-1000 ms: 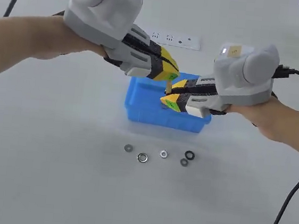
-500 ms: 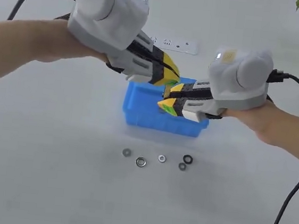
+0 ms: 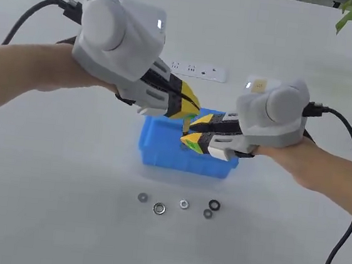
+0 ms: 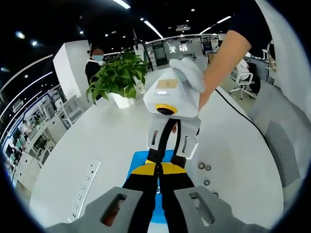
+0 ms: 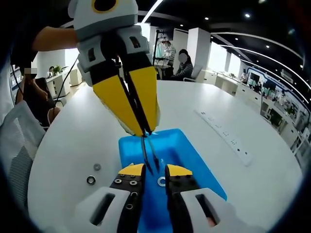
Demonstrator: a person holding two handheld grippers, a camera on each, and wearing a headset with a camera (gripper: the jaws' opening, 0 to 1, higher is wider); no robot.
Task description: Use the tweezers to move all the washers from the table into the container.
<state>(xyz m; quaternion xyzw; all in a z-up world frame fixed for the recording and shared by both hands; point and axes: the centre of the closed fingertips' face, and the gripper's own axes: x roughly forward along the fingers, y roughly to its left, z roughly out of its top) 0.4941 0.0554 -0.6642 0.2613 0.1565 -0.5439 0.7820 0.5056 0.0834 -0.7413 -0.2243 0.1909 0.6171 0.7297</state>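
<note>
In the head view the left hand-held gripper (image 3: 190,107) reaches in from ten o'clock and the right hand-held gripper (image 3: 189,140) from three o'clock. They meet nose to nose above the blue container (image 3: 161,154). Five washers (image 3: 159,208) lie in a loose row on the white counter (image 3: 59,220), near the container at its six o'clock. A power strip (image 3: 194,69) lies beyond it at twelve. In the left gripper view that gripper's own yellow tips are pressed together, with the right one facing it at twelve o'clock and the container's blue floor beneath. In the right gripper view the left jaws come down from twelve o'clock, clamped on the tweezers (image 5: 146,148). The thin prongs hang between the right gripper's own yellow tips, which stand apart on either side; whether they touch the prongs I cannot tell. One washer (image 5: 161,181) already lies on the container floor, and two more lie on the counter at about nine o'clock. This looks like a pause over the container between picks. To do the next pick well, hold the left clamp firm, centre the prongs between the right jaws, squeeze squarely so they don't twist, and carry each washer clear over the wall.
</note>
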